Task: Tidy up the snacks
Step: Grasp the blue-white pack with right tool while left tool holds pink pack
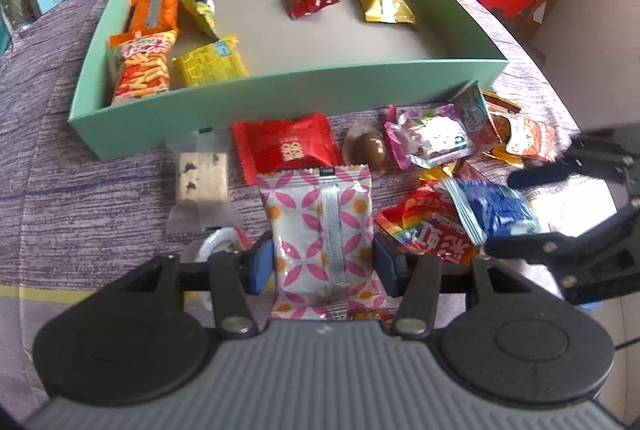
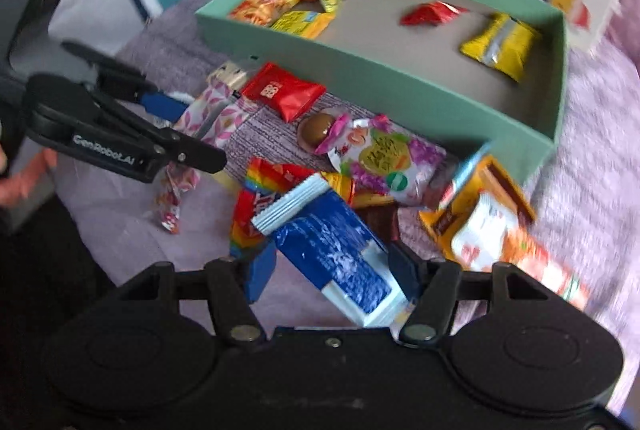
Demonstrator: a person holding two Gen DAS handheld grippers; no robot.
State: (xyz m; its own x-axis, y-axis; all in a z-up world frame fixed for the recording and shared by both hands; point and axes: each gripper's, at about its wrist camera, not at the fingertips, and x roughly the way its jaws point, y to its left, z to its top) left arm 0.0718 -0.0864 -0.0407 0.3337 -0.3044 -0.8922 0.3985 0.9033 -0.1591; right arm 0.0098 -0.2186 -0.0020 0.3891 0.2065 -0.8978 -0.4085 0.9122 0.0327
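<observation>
Six snacks lie in the green box (image 1: 280,92): two orange, three yellow, one red. About ten remain on the purple surface (image 1: 80,158) in front of it. My left gripper (image 1: 324,266) jaws clamp one pink-patterned packet (image 1: 320,226). My right gripper (image 2: 332,274) jaws straddle one blue wafer packet (image 2: 332,246); whether they press it, I cannot tell.
</observation>
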